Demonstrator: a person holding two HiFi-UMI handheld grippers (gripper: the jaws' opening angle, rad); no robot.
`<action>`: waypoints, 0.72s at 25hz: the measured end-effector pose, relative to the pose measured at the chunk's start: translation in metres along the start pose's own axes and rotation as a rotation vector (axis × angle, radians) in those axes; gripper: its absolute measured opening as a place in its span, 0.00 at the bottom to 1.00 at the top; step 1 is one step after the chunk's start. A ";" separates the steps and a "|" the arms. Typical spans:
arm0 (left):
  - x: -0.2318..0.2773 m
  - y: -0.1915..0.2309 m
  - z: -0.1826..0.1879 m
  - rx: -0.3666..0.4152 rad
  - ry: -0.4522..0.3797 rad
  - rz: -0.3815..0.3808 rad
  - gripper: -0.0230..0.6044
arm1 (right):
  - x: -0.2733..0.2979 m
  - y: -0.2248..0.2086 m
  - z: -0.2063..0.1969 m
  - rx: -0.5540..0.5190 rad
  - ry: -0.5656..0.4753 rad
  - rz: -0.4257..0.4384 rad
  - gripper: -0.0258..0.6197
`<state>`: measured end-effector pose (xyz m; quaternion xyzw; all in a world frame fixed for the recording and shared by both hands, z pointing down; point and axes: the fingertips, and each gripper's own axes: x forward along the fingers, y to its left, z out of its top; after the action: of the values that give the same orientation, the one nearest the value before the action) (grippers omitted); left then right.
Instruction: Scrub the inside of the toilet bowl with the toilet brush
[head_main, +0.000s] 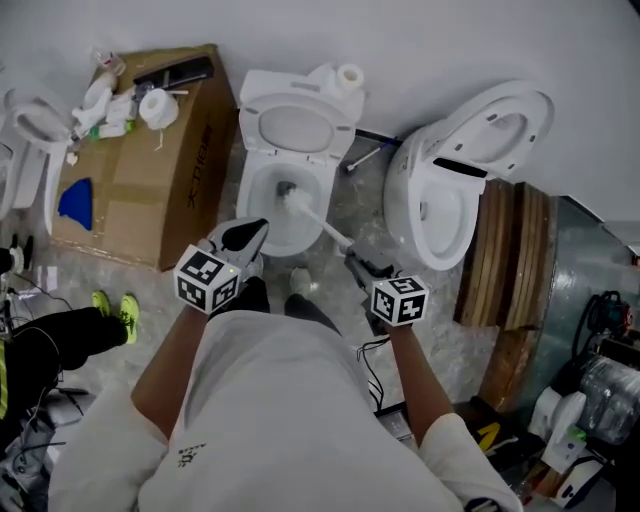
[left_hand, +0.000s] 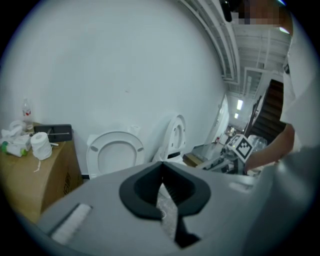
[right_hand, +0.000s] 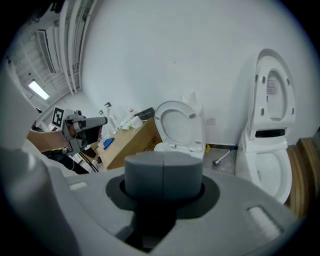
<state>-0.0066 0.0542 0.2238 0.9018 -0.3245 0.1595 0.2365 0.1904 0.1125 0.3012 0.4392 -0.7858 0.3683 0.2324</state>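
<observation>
The white toilet (head_main: 254, 196) stands in the middle with its lid up (head_main: 293, 127). The toilet brush's head (head_main: 287, 190) is down inside the bowl, and its white handle (head_main: 325, 228) slants back to my right gripper (head_main: 358, 265). In the right gripper view that gripper (right_hand: 163, 192) is shut around the handle's grey end (right_hand: 163, 170). My left gripper (head_main: 248, 233) hovers over the bowl's near-left rim. Its jaws (left_hand: 161, 187) are shut with nothing between them.
A cardboard box (head_main: 140, 170) with a paper roll (head_main: 157, 108) and clutter sits left of the toilet. A second toilet (head_main: 450, 190) stands to the right, with wooden boards (head_main: 505, 260) beside it. Another long-handled tool (head_main: 365, 155) lies on the floor between the toilets.
</observation>
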 end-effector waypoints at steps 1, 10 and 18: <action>-0.001 -0.002 0.004 0.004 -0.005 0.000 0.02 | -0.005 0.000 0.006 -0.009 -0.011 0.000 0.27; -0.015 -0.022 0.027 0.040 -0.048 -0.003 0.02 | -0.055 -0.003 0.057 -0.029 -0.131 0.016 0.27; -0.029 -0.024 0.032 0.052 -0.059 0.002 0.02 | -0.070 0.005 0.062 -0.085 -0.113 0.052 0.27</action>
<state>-0.0080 0.0679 0.1765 0.9116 -0.3282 0.1414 0.2033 0.2192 0.1017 0.2124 0.4283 -0.8238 0.3153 0.1965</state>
